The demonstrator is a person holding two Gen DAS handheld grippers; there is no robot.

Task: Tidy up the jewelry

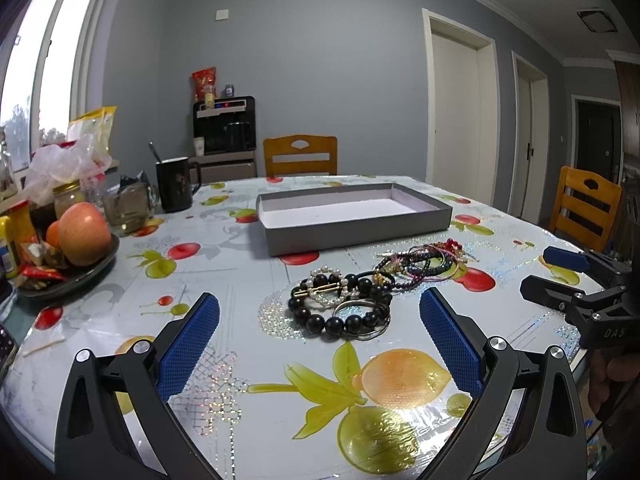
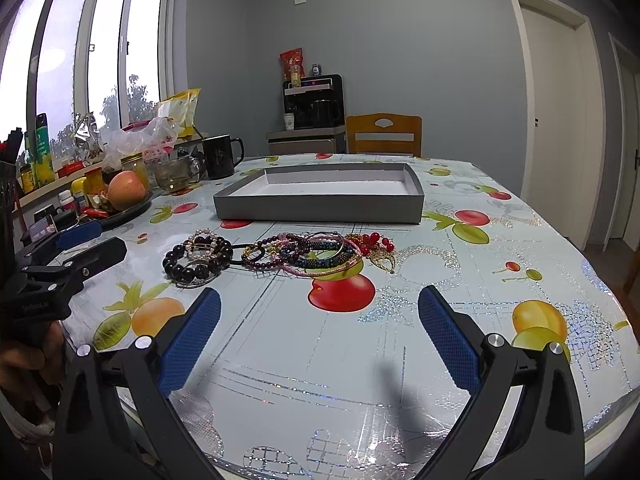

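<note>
We are holding the left gripper point(image 1: 320, 308) wide apart over the table point(image 1: 240, 360), nothing between its blue pads point(image 1: 188, 344). Just ahead, black beads point(image 1: 340, 308) are lying tangled with a pearl clip point(image 1: 326, 286) and thin bangles point(image 1: 362, 320). Coloured bracelets point(image 1: 428, 262) are lying just beyond, near the grey box point(image 1: 352, 216). At the right edge the right gripper point(image 1: 548, 272) is hovering, spread too. A fruit plate point(image 1: 72, 272) and black mug point(image 1: 174, 184) are sitting far left.

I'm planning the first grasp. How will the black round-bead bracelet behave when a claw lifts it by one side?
The black round-bead bracelet is a strung loop, so it will probably droop rather than hold its ring shape. Thin silver bangles and a pearl-trimmed gold clip overlap it, so they may snag and drag along. Its glossy round beads could slip between the pads.
</note>
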